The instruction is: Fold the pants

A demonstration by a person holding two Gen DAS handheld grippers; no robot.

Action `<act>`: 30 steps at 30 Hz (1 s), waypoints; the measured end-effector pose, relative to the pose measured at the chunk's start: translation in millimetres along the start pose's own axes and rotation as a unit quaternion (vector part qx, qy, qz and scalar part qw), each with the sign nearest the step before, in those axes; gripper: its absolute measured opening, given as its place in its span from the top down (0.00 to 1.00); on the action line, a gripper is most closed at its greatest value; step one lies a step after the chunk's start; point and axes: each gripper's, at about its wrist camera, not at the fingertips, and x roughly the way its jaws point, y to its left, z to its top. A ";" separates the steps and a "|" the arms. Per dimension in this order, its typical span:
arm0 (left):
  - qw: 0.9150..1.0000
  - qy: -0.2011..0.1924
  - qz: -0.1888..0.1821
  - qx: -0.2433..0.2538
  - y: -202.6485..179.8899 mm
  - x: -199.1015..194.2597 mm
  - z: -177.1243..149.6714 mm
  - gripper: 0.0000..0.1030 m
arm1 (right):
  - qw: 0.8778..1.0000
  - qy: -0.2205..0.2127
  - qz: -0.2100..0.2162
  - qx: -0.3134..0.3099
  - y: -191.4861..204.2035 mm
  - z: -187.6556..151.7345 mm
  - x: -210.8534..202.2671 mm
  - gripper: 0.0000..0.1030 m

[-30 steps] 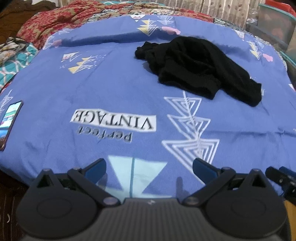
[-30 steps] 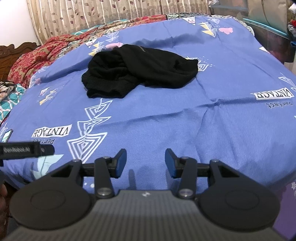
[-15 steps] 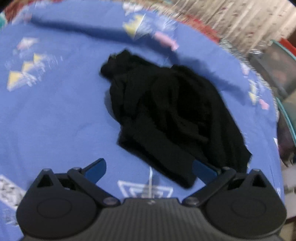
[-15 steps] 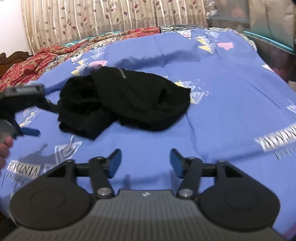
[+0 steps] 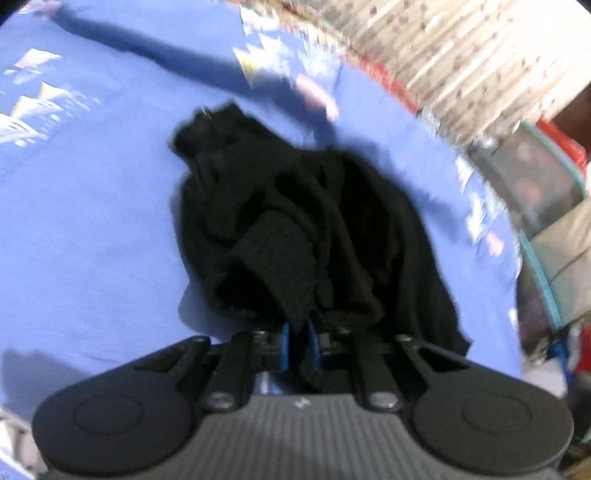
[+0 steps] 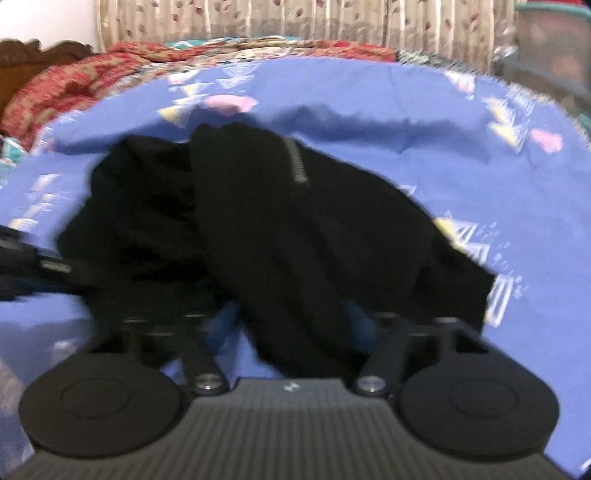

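Fabric from the black pants (image 5: 306, 229) is pinched between the blue fingers (image 5: 283, 345) of the left gripper (image 5: 297, 345), which are drawn close together on a hem fold. On the right gripper (image 6: 291, 328), the fingers stand spread, with a flap of cloth lying between them (blur hides any contact). Crumpled in a heap, the pants rest on the blue patterned bedsheet (image 6: 424, 110). Beyond it hang floral curtains (image 6: 295, 18).

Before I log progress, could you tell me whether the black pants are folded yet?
Not folded: the black pants lie in a crumpled heap on the blue bedsheet, with the left gripper shut on one edge.
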 end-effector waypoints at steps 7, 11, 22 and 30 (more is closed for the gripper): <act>0.995 -0.094 -0.011 -0.032 57.0 -118.4 22.4 0.90 | 0.976 -0.103 0.020 0.190 -76.5 13.9 -86.1 0.89; 0.987 -0.157 0.018 -0.029 85.3 -185.3 20.0 0.90 | 0.959 -0.166 0.006 0.231 -103.3 5.7 -154.9 0.89; 0.973 -0.172 0.125 -0.092 168.0 -262.6 -28.4 0.94 | 0.921 -0.117 -0.068 0.366 -151.5 -89.9 -205.0 0.85; 0.981 -0.095 0.102 -0.134 177.7 -227.3 -49.3 0.05 | 0.930 -0.113 -0.155 0.314 -137.6 -101.7 -219.1 0.58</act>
